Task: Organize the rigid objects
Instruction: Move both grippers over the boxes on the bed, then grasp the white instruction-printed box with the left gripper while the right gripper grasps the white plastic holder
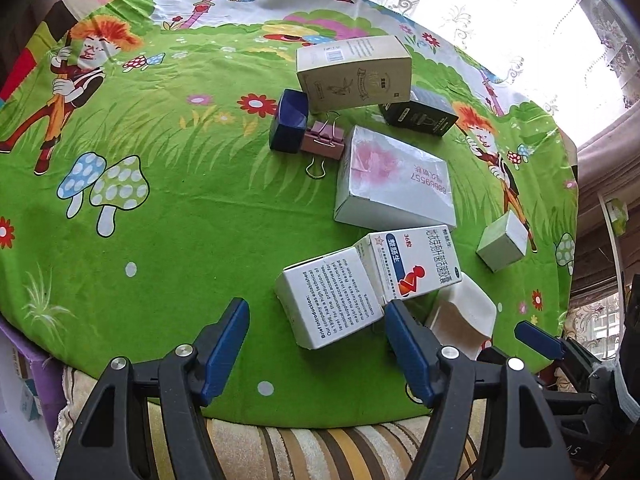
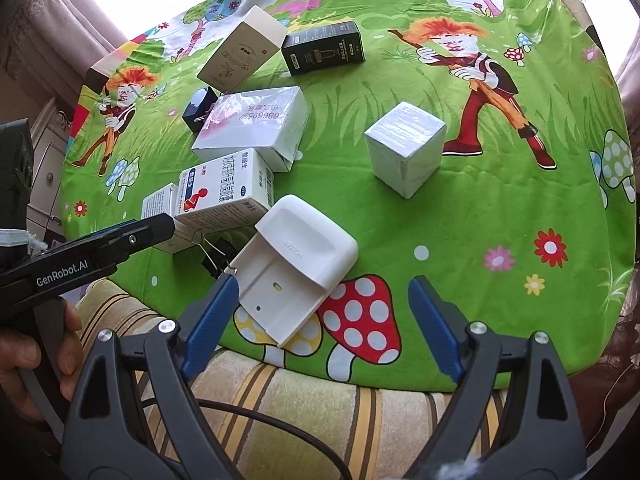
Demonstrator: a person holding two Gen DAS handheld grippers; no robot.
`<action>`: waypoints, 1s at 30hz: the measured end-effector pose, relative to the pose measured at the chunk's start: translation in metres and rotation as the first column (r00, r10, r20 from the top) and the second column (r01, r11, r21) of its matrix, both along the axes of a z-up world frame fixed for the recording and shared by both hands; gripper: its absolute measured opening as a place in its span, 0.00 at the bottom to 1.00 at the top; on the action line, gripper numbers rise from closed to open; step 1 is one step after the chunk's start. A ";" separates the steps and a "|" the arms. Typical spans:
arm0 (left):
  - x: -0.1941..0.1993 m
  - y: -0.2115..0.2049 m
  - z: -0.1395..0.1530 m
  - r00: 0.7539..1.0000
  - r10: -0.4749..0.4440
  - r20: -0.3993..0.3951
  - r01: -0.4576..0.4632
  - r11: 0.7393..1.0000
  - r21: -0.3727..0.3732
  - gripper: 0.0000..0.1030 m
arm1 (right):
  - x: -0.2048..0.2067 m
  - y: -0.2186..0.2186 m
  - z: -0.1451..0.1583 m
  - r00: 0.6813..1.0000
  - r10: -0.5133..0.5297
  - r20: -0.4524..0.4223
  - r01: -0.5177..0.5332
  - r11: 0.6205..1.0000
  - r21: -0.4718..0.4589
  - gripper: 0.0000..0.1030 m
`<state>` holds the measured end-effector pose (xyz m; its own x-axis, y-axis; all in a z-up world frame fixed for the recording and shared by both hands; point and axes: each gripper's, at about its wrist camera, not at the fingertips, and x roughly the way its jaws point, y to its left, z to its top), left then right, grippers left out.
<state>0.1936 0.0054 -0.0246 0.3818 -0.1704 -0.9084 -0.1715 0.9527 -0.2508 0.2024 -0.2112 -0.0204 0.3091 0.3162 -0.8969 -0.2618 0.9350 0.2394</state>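
While both grippers hang over the near edge of the table [image 1: 160, 208], neither grasps anything: the left gripper [image 1: 316, 320] stands spread wide, its right finger just beside a white box with English print [image 1: 328, 300], and the right gripper [image 2: 320, 300] is likewise released, its left finger close to a white plastic holder [image 2: 296, 268]. The table wears a green cartoon cloth [image 2: 500, 200]. A medicine box [image 2: 224, 188] with a red figure leans against the English-print box and touches the holder. Behind it lies a large white box [image 2: 256, 124] printed with pink and digits. Farther back stand a beige box [image 1: 354, 74] and a black box [image 2: 324, 48], with a dark blue box [image 1: 289, 120] and a pink binder clip [image 1: 322, 142] touching beside them. A white cube box [image 2: 404, 148] sits well apart to the right.
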 end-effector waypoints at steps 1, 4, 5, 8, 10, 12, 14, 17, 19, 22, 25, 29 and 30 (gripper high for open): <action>0.001 0.000 -0.001 1.000 0.000 0.000 0.000 1.000 -0.002 0.69 | 0.002 0.002 -0.001 1.000 -0.002 -0.003 0.002 1.000 0.001 0.86; 0.004 0.000 -0.002 1.000 -0.006 0.010 0.006 1.000 -0.007 0.67 | 0.007 0.006 -0.003 1.000 -0.004 -0.014 0.004 1.000 0.004 0.86; 0.005 -0.001 -0.002 1.000 -0.011 0.015 0.011 1.000 -0.009 0.64 | 0.008 0.007 -0.004 1.000 -0.008 -0.018 0.008 1.000 0.005 0.86; 0.005 -0.002 0.000 0.999 -0.029 0.029 0.029 1.000 -0.010 0.55 | 0.012 0.012 -0.007 0.999 -0.021 -0.036 0.021 1.000 0.011 0.86; 0.004 -0.002 0.002 0.999 -0.037 0.038 0.037 0.999 -0.002 0.52 | 0.016 0.016 -0.010 0.998 -0.030 -0.050 0.031 0.999 0.015 0.86; 0.003 0.000 0.002 0.998 -0.041 0.042 0.041 0.999 -0.007 0.49 | 0.019 0.021 -0.013 0.997 -0.034 -0.063 0.035 0.999 0.015 0.86; 0.001 0.000 0.002 0.998 -0.045 0.047 0.046 0.999 -0.010 0.49 | 0.023 0.024 -0.018 0.995 -0.042 -0.085 0.043 0.999 0.013 0.86; -0.004 0.003 0.004 0.997 -0.049 0.053 0.050 0.999 -0.008 0.47 | 0.028 0.028 -0.022 0.993 -0.059 -0.103 0.061 0.998 0.019 0.86; -0.005 0.004 0.004 0.997 -0.048 0.056 0.049 0.999 -0.013 0.47 | 0.031 0.029 -0.023 0.992 -0.072 -0.106 0.075 0.997 0.026 0.86; -0.007 0.006 0.005 0.997 -0.045 0.061 0.045 0.999 -0.009 0.46 | 0.038 0.031 -0.027 0.988 -0.098 -0.120 0.102 0.994 0.025 0.86; -0.008 0.007 0.006 0.997 -0.045 0.067 0.046 0.999 -0.010 0.46 | 0.041 0.033 -0.027 0.989 -0.103 -0.108 0.105 0.994 0.014 0.86; -0.010 0.008 0.007 0.996 -0.044 0.073 0.045 0.999 -0.010 0.45 | 0.043 0.033 -0.026 0.990 -0.113 -0.089 0.113 0.994 -0.009 0.71; -0.011 0.008 0.008 0.996 -0.044 0.075 0.045 0.999 -0.009 0.45 | 0.044 0.032 -0.026 0.990 -0.116 -0.086 0.115 0.993 -0.011 0.69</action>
<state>0.1831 0.0132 -0.0163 0.4405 -0.1980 -0.8756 -0.1094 0.9563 -0.2713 0.2462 -0.1791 -0.0461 0.2645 0.2770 -0.9237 -0.1307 0.9593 0.2502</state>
